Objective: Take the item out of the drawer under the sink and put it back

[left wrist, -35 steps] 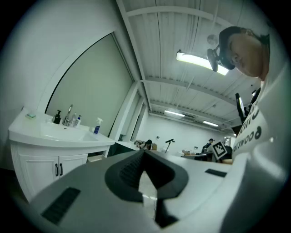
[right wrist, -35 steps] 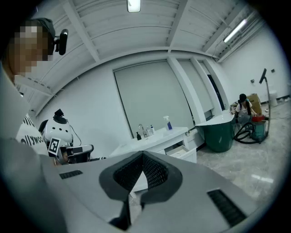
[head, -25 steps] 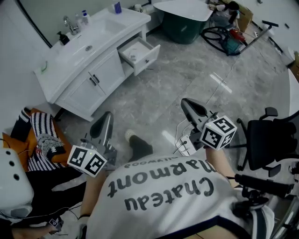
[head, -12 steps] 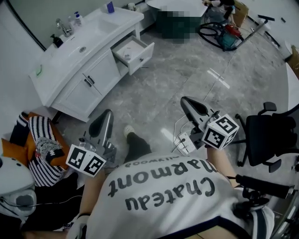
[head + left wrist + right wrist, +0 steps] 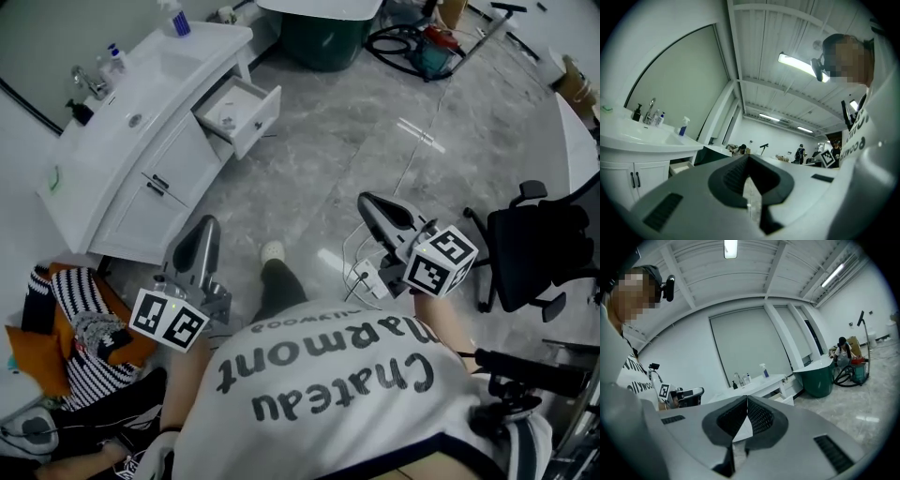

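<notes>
step: approach, item not yet taken | grey left gripper (image 5: 201,234), grey right gripper (image 5: 373,204): jaws together, empty | next: reach open white drawer (image 5: 260,118) upper left, part jaws

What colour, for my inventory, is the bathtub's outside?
Dark green; bathtub clearest in the right gripper view.

Near the camera in the head view, the person's white shirt (image 5: 328,375) bears large dark letters, upside down, reading "Chateau Marmont". A smaller line on its far side shows "ollywood", and the right gripper view shows "OLLYWOO" on the same shirt at its left. The left gripper (image 5: 201,228) and right gripper (image 5: 368,201) each carry a cube with black-and-white square code markers.
</notes>
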